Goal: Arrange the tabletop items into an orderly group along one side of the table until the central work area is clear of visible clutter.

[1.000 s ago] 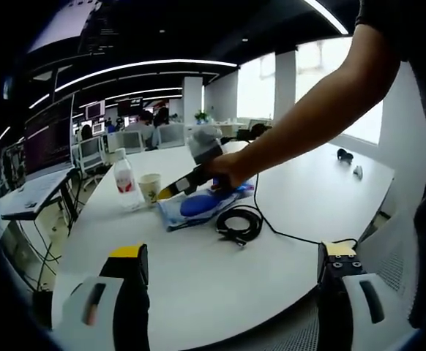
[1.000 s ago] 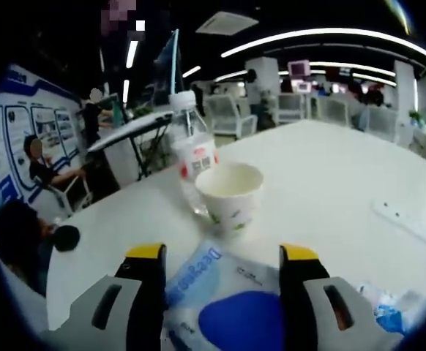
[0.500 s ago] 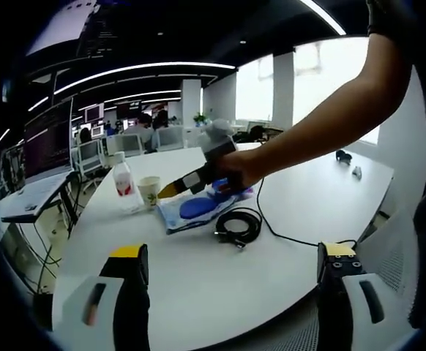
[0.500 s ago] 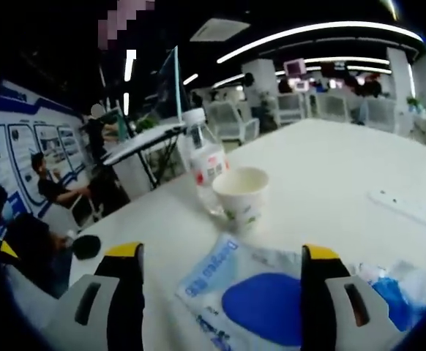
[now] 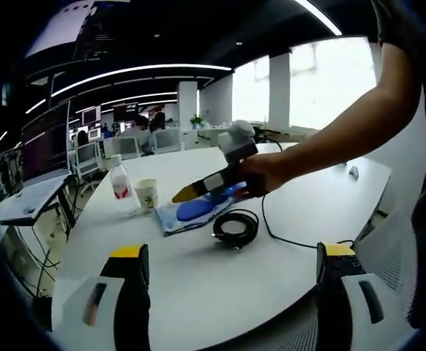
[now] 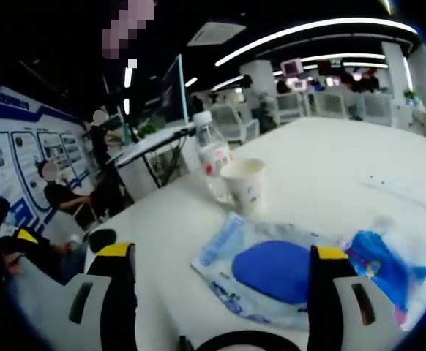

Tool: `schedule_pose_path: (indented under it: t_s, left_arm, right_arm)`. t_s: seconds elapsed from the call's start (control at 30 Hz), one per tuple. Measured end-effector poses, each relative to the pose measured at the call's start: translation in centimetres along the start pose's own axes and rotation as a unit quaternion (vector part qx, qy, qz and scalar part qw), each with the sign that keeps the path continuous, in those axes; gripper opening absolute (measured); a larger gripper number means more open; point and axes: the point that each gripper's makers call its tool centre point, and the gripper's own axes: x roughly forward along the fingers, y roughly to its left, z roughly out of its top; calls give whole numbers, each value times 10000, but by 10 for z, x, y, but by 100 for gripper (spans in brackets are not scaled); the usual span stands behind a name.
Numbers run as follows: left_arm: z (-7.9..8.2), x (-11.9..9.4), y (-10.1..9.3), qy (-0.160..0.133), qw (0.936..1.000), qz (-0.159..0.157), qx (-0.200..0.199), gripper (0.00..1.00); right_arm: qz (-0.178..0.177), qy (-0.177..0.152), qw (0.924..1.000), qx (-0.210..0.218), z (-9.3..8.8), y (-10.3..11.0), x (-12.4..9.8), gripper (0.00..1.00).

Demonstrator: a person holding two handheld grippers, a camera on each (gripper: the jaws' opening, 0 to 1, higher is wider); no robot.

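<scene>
A person's outstretched arm holds the right gripper (image 5: pixel 182 194), a grey tool with yellow-tipped jaws, low over a cluster of clutter on a large white table (image 5: pixel 198 285) in an open-plan office. In the right gripper view its own jaws stand wide apart and grip nothing, framing a flat clear plastic pouch with a dark blue pad inside (image 6: pixel 275 270), which lies on the table just ahead of them. Beside that pouch, touching or overlapping its far edge, sits a crumpled clear bag with bright blue contents (image 6: pixel 383 265). Beyond them a white paper cup with a small printed pattern (image 6: pixel 244 185) stands upright close against a clear plastic water bottle with a red-and-white label and white cap (image 6: pixel 211 157).

In the left gripper view the left gripper (image 5: pixel 228 267) hangs back at the near edge of the table, jaws spread wide and empty, apparently kept clear while the other hand works. From here a coiled black cable (image 5: pixel 236 226) lies just beside the pouches, its tail running off toward the table's edge.

Bottle and cup already stand paired toward one side; pouches and cable occupy the middle, so the tidying looks largely undone. The open jaws poised over the flat pouch suggest it is the next item, and its thin, slack plastic may prove awkward to pinch off the surface.
</scene>
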Motion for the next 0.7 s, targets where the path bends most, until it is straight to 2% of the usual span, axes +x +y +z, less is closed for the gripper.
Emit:
schedule_pose_path:
  t_s: [0.3, 0.47, 0.57, 0.7]
  left_arm:
    - [0, 0, -3, 4, 10000, -54, 66, 94]
    - [0, -1, -3, 13, 9999, -38, 124, 94]
    - [0, -1, -2, -1, 9999, -39, 119, 94]
    - [0, -2, -1, -12, 9999, -18, 123, 94]
  right_arm:
    - [-141, -124, 9998, 99, -10, 0, -35, 98]
    - [-172, 8, 9998, -67, -27, 4, -56, 100]
    - [-247, -99, 9996, 124, -32, 2, -69, 100]
    - [-295, -27, 9994, 155, -46, 0, -82, 100]
